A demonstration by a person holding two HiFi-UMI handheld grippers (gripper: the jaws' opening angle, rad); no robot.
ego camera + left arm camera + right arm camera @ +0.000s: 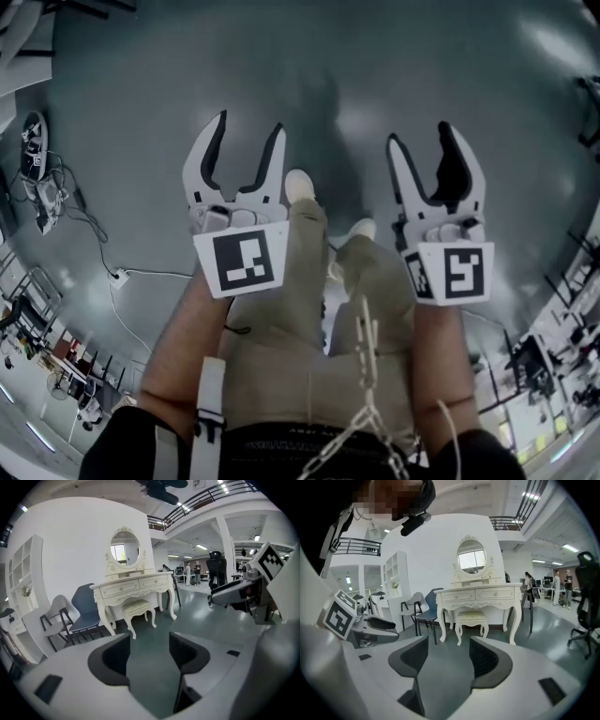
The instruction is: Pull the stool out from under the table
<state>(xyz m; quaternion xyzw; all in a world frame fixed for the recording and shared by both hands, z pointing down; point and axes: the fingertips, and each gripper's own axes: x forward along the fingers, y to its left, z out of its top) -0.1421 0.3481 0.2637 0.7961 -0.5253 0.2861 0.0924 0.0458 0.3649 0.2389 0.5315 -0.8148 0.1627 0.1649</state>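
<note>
A cream stool (pixel 138 607) (pixel 472 617) stands tucked under a cream dressing table (pixel 133 586) (pixel 480 595) with an oval mirror, against a white wall across the grey floor. Both grippers are well short of it, held out over bare floor. My left gripper (pixel 250 122) (pixel 149 639) is open with nothing between its jaws. My right gripper (pixel 418 133) (pixel 449 641) is open and empty too. In the head view the two hang side by side above the person's legs and shoes; the stool and table do not show there.
A blue chair (pixel 86 605) (pixel 429 603) and a grey chair (pixel 54 616) (pixel 410 603) stand left of the table, beside a white shelf unit (pixel 21 573). A black office chair (pixel 586 616) is at the right. Cables (pixel 56 197) lie on the floor at the left.
</note>
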